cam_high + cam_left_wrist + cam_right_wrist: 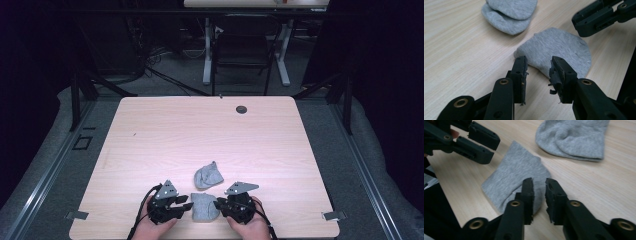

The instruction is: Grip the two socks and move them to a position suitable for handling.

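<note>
Two grey socks lie on the wooden table [150, 140]. A flat folded sock [204, 207] [559, 47] [514, 172] rests near the front edge, between both grippers. The second sock [208, 175] [509, 12] [574, 137] lies bunched just behind it. My left gripper [186, 202] [539, 67] is open, its tips at the flat sock's left edge with nothing between them. My right gripper [219, 202] [539, 185] is open by a narrow gap, its tips just over the sock's right corner. Each gripper also appears in the other's view: the right gripper [599, 15] and the left gripper [471, 140].
A round dark grommet hole [241, 109] sits near the table's far edge. Beyond the table stand a black chair [245, 50] and white desk legs [206, 50]. Metal brackets [76, 215] [334, 216] mark the front corners. The person's hands [155, 229] come in at the front edge.
</note>
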Tool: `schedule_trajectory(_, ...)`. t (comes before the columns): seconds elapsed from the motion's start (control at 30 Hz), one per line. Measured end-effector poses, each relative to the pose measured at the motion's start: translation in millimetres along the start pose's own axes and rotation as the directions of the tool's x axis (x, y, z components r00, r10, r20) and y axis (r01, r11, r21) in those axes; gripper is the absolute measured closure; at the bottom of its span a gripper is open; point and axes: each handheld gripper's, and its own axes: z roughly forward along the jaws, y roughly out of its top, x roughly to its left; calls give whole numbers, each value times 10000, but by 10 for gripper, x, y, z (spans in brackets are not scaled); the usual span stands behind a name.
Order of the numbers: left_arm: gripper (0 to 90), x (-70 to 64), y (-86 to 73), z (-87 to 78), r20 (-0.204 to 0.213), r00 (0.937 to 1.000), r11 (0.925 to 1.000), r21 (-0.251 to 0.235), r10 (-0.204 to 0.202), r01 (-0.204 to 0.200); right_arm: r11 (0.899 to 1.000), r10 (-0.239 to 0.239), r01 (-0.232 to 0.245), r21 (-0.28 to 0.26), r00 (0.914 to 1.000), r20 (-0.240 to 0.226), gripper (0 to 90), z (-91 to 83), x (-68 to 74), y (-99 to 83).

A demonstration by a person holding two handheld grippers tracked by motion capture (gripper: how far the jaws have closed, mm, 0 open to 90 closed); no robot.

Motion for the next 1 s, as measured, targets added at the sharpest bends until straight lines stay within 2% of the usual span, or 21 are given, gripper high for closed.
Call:
schedule_trajectory(0.03, 660, -6, -1, 6, -16, 10000, 9999, 35, 95, -95, 9998, 55, -49, -215, 9997, 257, 710, -24, -42, -2)
schedule_trajectory(0.07, 663, -6, -1, 6, -16, 10000, 9999, 35, 95, -95, 9998, 55, -49, -215, 9997, 257, 710, -24, -42, -2)
schedule_trajectory(0.1, 663, -9, 0, 7, 7, 9999, 9999, 31, 108, -108, 9997, 32, -22, -236, 9990, 453, 717, -38, -69, -1)
schedule_trajectory(0.13, 684, -18, -1, 10, 35, 10000, 10000, 11, 65, -65, 10000, -38, 37, 13, 9983, 582, 732, -39, -130, -4)
schedule_trajectory(0.2, 696, -31, -2, 23, 48, 9999, 9999, 3, 126, -126, 9999, 43, -49, 100, 9981, 616, 746, -29, -144, -19)
schedule_trajectory(0.23, 701, -41, 0, 33, 101, 9998, 9998, 71, 182, -183, 9991, -53, 26, 414, 9978, 663, 773, -2, -166, -51)
schedule_trajectory(0.27, 701, -50, 1, 43, 125, 9997, 9998, 95, 196, -198, 9991, -53, 26, 414, 9978, 663, 773, -2, -166, -51)
schedule_trajectory(0.37, 704, -77, 4, 80, 176, 9995, 9993, 239, 272, -277, 9987, 110, -134, 492, 9988, 476, 796, 39, -173, -56)
schedule_trajectory(0.53, 714, -97, -3, 162, 124, 9989, 9979, 453, 453, -458, 9991, -42, 33, 430, 9998, 193, 784, 120, -118, -49)
schedule_trajectory(0.67, 721, -98, -6, 182, 120, 9990, 9978, 495, 440, -445, 9985, 1, -1, 546, 10000, 5, 773, 124, -104, -43)
schedule_trajectory(0.77, 729, -94, -10, 196, 111, 9990, 9978, 488, 434, -439, 9988, 345, -326, 355, 9979, -545, 752, 135, -105, -47)
schedule_trajectory(0.83, 729, -92, -11, 200, 160, 9991, 9978, 517, 397, -405, 9986, 385, -359, 401, 9971, -661, 744, 126, -108, -41)
schedule_trajectory(0.93, 734, -100, -11, 211, 161, 9990, 9979, 489, 416, -423, 9985, 524, -500, 241, 9920, -1146, 712, 122, -92, -32)
schedule_trajectory(1.0, 734, -99, -10, 214, 159, 9990, 9979, 474, 425, -432, 9981, 594, -573, 212, 9908, -1214, 696, 131, -87, -33)
